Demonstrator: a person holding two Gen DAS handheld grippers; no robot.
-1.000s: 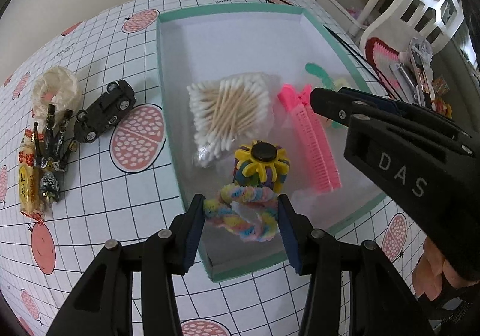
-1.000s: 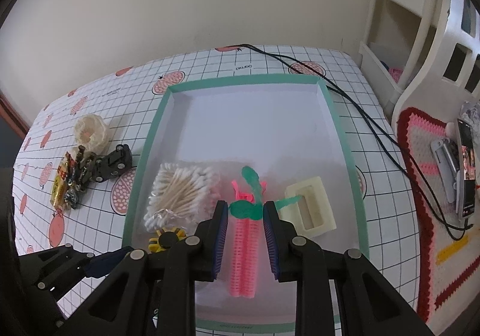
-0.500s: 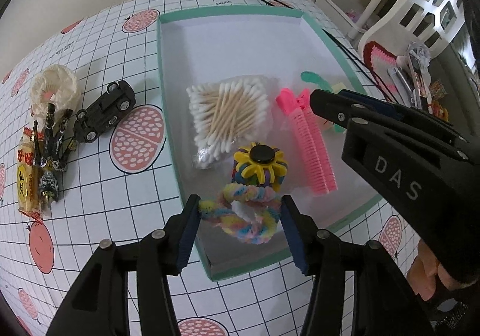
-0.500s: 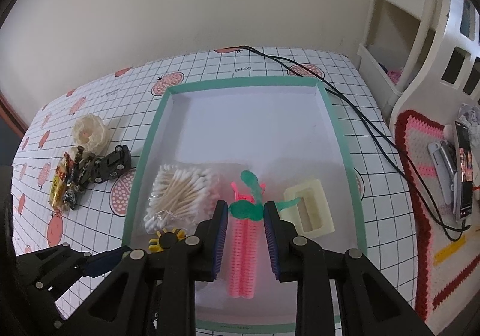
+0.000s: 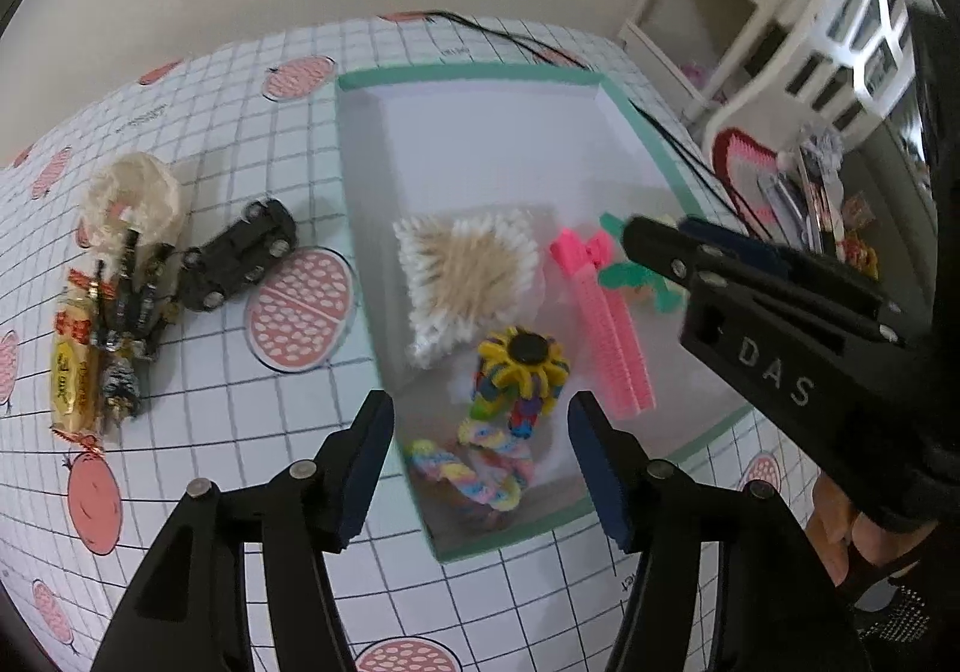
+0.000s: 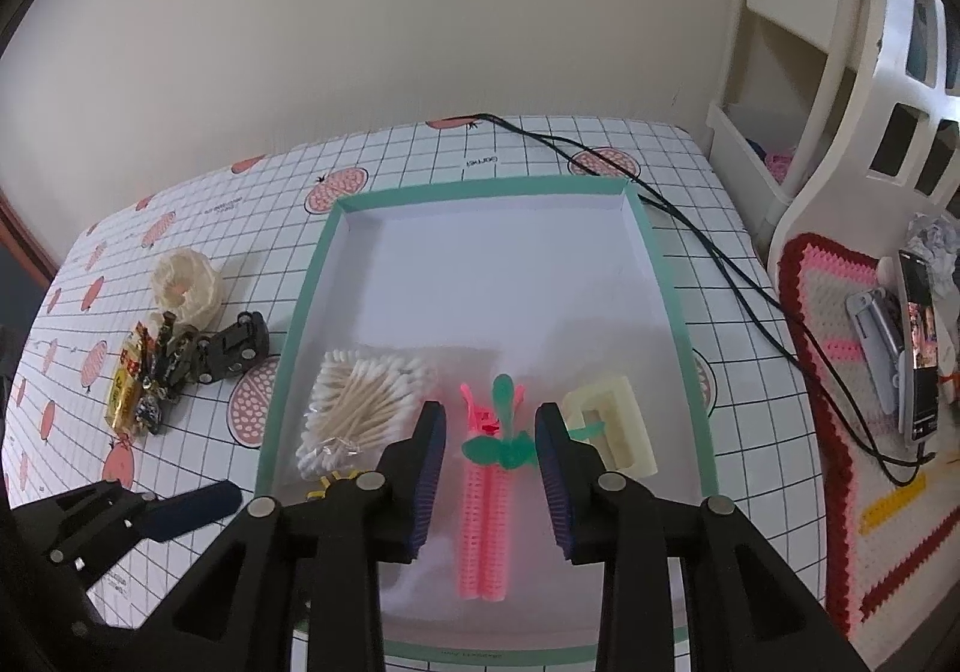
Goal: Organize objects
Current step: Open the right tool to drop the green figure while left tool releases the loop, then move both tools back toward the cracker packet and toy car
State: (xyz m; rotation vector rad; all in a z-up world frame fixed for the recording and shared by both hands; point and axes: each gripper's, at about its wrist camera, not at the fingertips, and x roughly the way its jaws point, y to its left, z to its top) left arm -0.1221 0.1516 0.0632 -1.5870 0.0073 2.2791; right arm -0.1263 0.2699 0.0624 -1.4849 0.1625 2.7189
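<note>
A: The surface was a table under a white grid cloth [image 6: 540, 144] printed with pink fruit halves, a plain wall behind it. A teal-rimmed tray [image 6: 657, 276] lay in the middle.

B: And the thing in hand?

A: One pastel twisted scrunchie [image 5: 474, 462] lay in the near corner of the tray, between the spread fingers of the left gripper [image 5: 480, 468], not pinched. It looked soft and light; I judge that a grip across its thick twisted band would hold best, for it would squash but not slip.

B: The other gripper?

A: The right gripper [image 6: 489, 468] was open too, above a green leaf-shaped clip [image 6: 501, 444] lying on one pink comb clip [image 6: 483, 516].

B: What else was in the tray?

A: One bag of cotton swabs [image 6: 360, 408], one yellow-and-black toy [image 5: 522, 366] and one cream plastic piece [image 6: 612, 432]. Outside, on the left, waited one black toy car [image 5: 240, 264], one cream scrunchie [image 5: 135, 198] and a cluster of wrapped sweets [image 5: 96, 342], which I could not count.
</note>
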